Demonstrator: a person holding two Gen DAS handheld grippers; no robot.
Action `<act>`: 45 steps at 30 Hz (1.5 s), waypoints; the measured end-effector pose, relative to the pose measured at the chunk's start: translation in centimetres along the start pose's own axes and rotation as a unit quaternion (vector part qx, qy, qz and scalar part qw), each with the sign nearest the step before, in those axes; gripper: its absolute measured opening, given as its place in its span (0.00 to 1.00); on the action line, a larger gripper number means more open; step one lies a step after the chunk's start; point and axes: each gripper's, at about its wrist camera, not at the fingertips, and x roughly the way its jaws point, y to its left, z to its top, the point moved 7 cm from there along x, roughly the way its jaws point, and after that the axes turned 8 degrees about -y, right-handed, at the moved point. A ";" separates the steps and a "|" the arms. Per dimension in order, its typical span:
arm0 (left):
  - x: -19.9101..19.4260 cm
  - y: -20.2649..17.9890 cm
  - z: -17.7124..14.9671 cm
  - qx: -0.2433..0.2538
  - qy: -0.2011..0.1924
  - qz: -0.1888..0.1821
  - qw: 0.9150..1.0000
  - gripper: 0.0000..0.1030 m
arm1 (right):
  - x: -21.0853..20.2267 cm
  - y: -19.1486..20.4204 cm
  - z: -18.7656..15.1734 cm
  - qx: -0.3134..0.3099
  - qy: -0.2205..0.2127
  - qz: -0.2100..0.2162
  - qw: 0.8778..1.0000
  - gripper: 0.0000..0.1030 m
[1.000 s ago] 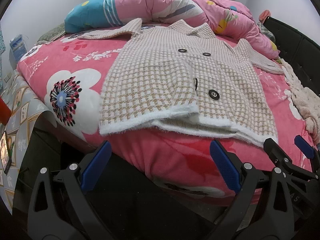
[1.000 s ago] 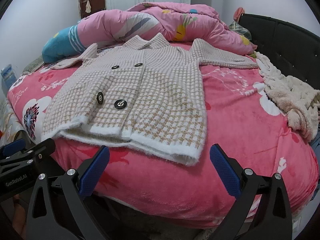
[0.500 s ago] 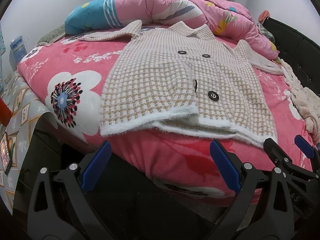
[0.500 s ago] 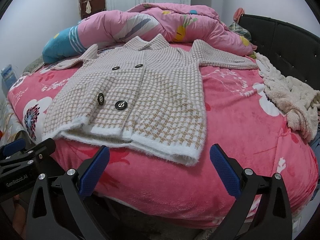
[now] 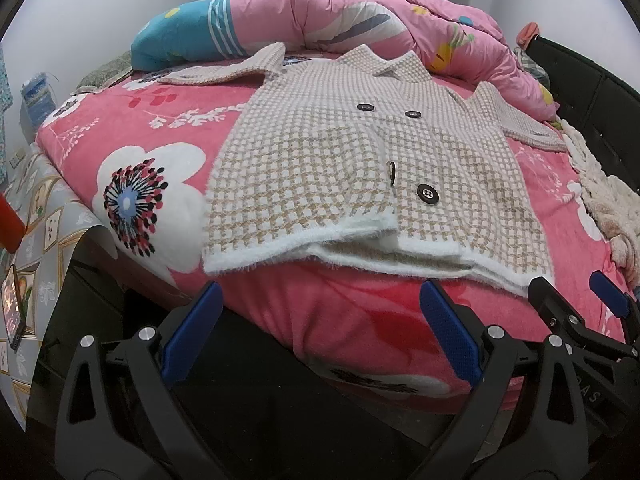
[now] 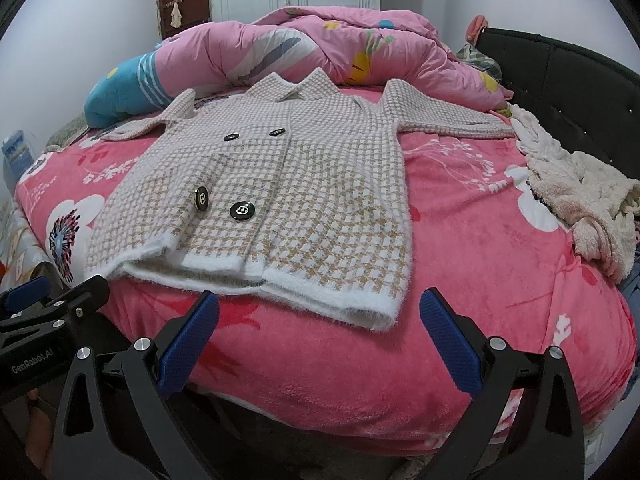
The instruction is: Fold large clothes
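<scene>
A beige-and-white checked knit coat point(image 5: 340, 160) with black buttons lies flat, front up, on a pink flowered bed point(image 5: 160, 136), sleeves spread, hem toward me. It also shows in the right wrist view point(image 6: 288, 200). My left gripper point(image 5: 320, 336) is open and empty, just below the bed's near edge, short of the hem's left part. My right gripper point(image 6: 320, 336) is open and empty, short of the hem's right part. Each gripper shows at the edge of the other's view.
A rolled pink quilt point(image 6: 320, 48) and a blue pillow point(image 5: 180, 44) lie behind the coat. A cream fleece garment point(image 6: 580, 200) lies at the right by the black headboard point(image 6: 580, 92). A grey patterned sheet point(image 5: 40, 216) hangs at the left.
Both grippers have crept slightly toward the bed and the coat looms a little larger. The jaws stay open and the coat has not moved.
</scene>
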 end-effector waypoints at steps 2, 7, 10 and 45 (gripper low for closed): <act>-0.1 0.1 0.2 -0.001 0.000 0.000 1.000 0.92 | 0.0 0.0 0.0 0.000 0.000 0.000 1.000 0.95; -0.1 0.1 0.1 0.000 -0.001 0.000 1.000 0.92 | 0.0 0.0 0.1 0.000 0.000 0.000 1.000 0.95; -0.1 0.1 0.0 0.000 -0.001 0.000 1.000 0.92 | 0.0 0.0 0.1 0.000 0.000 0.000 1.000 0.95; 1.1 1.8 0.0 -0.008 0.008 0.017 1.000 0.92 | 1.0 -0.2 0.5 0.000 0.001 -0.002 1.000 0.95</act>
